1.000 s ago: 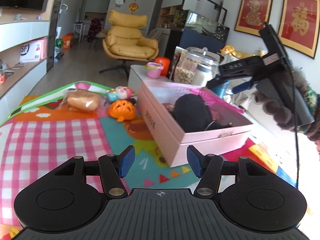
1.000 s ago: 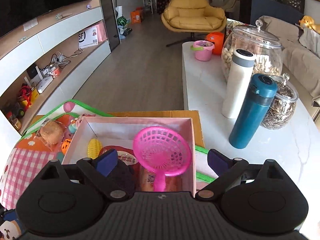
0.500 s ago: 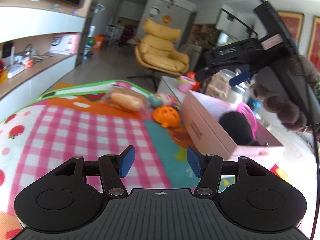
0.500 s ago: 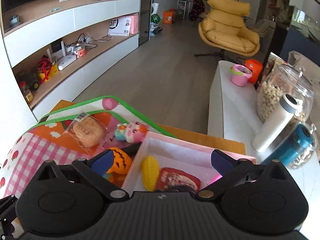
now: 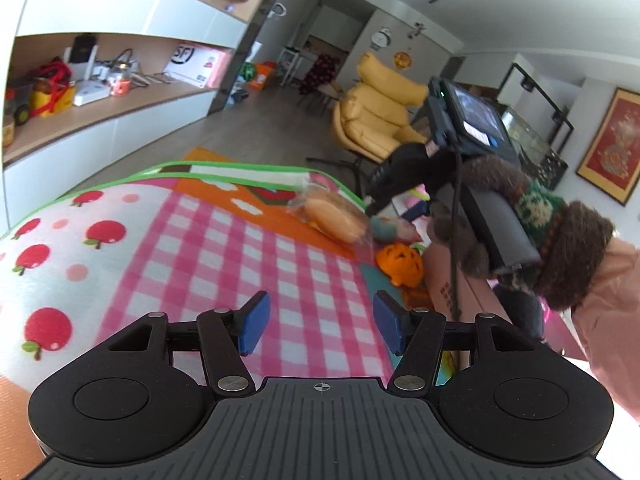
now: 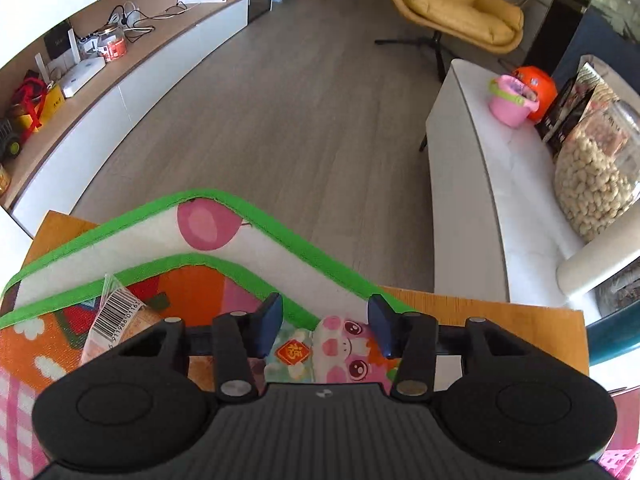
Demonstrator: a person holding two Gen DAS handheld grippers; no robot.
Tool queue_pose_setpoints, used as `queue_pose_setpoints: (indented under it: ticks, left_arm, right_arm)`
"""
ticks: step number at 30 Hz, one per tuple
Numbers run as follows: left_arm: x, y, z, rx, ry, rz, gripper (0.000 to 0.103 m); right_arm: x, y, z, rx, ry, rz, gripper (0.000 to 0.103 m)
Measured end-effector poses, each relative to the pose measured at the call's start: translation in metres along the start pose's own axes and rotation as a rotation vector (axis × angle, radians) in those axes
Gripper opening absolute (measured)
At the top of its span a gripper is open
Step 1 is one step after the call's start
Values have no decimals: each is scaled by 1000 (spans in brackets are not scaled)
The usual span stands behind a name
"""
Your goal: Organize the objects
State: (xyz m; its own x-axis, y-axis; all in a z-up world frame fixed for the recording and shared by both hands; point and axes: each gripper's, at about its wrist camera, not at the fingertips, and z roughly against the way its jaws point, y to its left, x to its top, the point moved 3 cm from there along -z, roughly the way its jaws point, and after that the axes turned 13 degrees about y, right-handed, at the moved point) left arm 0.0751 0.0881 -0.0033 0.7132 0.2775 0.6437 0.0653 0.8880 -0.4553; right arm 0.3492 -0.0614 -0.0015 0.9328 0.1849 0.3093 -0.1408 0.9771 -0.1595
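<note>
My right gripper (image 6: 325,328) is open, its fingers standing on either side of a pink pig toy (image 6: 340,346) lying on the colourful mat (image 6: 240,220). A wrapped bun (image 6: 114,316) lies to its left. In the left wrist view, my left gripper (image 5: 319,328) is open and empty above the pink checked mat (image 5: 224,264). Ahead lie the wrapped bun (image 5: 334,216), an orange pumpkin toy (image 5: 400,262) and the pink box (image 5: 448,288). The right gripper's body (image 5: 460,120) hangs over the toys there, hiding the pig.
A white low table (image 6: 500,184) on the right carries a pink cup (image 6: 512,100), an orange ball (image 6: 540,88) and a jar of nuts (image 6: 596,176). A yellow armchair (image 6: 456,4) stands behind. Shelves (image 6: 100,60) run along the left wall.
My right gripper moved left from over the pink box and dropped around the pig toy. My left gripper swung left, away from the box, over the checked mat.
</note>
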Motion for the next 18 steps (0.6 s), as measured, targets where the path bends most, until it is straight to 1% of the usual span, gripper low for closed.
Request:
queue_pose_setpoints:
  ticks: [2, 4, 7, 11, 15, 18]
  left_arm:
    - [1, 1, 2, 4, -12, 5, 62]
    - [1, 1, 1, 6, -9, 0, 62]
    - [0, -2, -2, 15, 1, -12, 62]
    - [0, -2, -3, 29, 6, -18, 62]
    - [-1, -2, -5, 30, 27, -25, 62]
    - [-1, -1, -1, 31, 23, -23, 62]
  right_arm:
    - [-7, 9, 4, -31, -19, 62, 47]
    - [-16, 14, 8, -40, -16, 110, 46]
    - [-32, 19, 14, 6, 19, 150, 43]
    - [-60, 31, 27, 45, 35, 220, 43]
    - [-93, 39, 40, 76, 59, 280, 43]
    - [-116, 40, 52, 128, 95, 286, 43]
